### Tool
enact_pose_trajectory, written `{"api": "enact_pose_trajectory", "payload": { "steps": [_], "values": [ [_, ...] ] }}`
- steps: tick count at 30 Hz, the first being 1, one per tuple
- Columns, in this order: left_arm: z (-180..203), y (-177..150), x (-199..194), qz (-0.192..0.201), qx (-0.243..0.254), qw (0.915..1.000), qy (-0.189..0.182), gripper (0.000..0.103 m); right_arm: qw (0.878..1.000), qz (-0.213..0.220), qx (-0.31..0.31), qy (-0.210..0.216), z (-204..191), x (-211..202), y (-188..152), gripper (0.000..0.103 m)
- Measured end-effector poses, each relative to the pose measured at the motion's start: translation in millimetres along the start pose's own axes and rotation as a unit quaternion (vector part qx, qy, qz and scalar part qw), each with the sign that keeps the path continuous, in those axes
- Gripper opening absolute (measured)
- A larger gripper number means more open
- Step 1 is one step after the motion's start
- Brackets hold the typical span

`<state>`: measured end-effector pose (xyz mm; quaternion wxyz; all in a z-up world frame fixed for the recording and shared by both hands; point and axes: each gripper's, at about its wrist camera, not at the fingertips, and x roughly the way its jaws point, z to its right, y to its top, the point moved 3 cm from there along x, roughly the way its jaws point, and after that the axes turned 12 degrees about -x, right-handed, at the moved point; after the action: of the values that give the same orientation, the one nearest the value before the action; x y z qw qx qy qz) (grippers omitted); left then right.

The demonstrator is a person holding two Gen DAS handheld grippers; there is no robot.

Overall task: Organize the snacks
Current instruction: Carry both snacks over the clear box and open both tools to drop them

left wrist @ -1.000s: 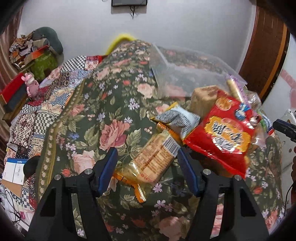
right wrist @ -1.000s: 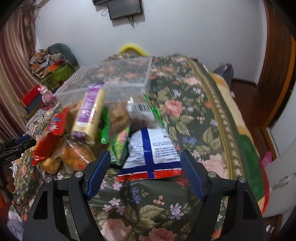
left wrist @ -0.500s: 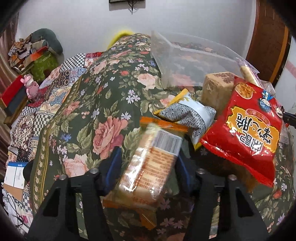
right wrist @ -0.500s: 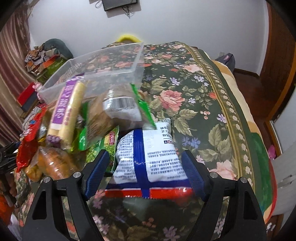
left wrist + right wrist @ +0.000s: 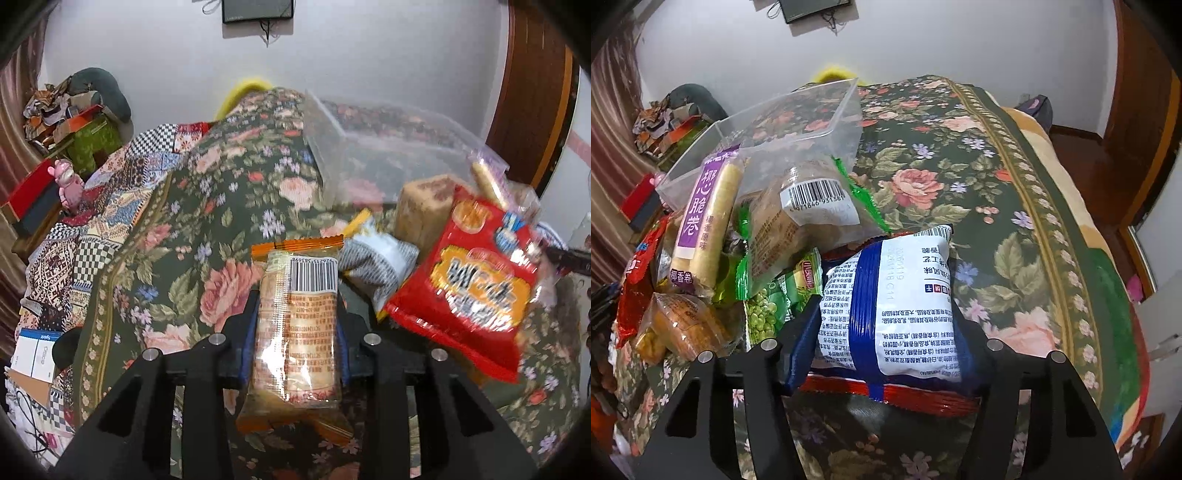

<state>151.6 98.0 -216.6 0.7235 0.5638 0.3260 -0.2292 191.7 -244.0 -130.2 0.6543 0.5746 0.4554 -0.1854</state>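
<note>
1. Left gripper (image 5: pixel 297 332): its jaws are pinching a clear cracker packet with orange crimped ends (image 5: pixel 297 325), barcode end pointing to 12 o'clock. The packet looks lifted off the floral bedspread (image 5: pixel 221 288).

2. Right gripper (image 5: pixel 886 332): its jaws are squeezing a white puffy snack bag with a blue stripe and red bottom seal (image 5: pixel 890 314) from both sides. It's an air-filled bag, so I'd guess it slips easily if the squeeze gets sloppy.

3. The drop spot, as far as I can judge, is the clear rectangular plastic bin (image 5: pixel 798 122). It sits at about 11 o'clock in the right view and about 1 o'clock in the left one, beyond the snack heap.

4. The heap lies between the grippers and the bin: a red crinkly chip bag (image 5: pixel 472 291), a purple-labelled roll of wafer sticks (image 5: pixel 705 218), a green-edged clear pastry pack (image 5: pixel 798 229) and a green pea snack packet (image 5: pixel 772 306).

5. How I'd do it: carry both packs high over the heap so nothing gets snagged, one hand at a time. Go over the bin's near rim, lower, then let go with the packet lying flat.

6. Don't clamp harder on the crackers, they'll probably crumble.
</note>
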Motion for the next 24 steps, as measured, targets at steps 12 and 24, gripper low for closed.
{"api": "enact_pose_trajectory", "payload": {
  "steps": [12,24],
  "values": [
    [24,39,-37,0.046,0.006,0.9986,-0.027,0.034,0.998,0.052,-0.007,-0.044,7,-45,24,0.057],
    [61,88,-45,0.078,0.022,0.995,-0.058,0.034,0.991,0.122,-0.047,-0.025,-20,-56,87,0.057]
  ]
}}
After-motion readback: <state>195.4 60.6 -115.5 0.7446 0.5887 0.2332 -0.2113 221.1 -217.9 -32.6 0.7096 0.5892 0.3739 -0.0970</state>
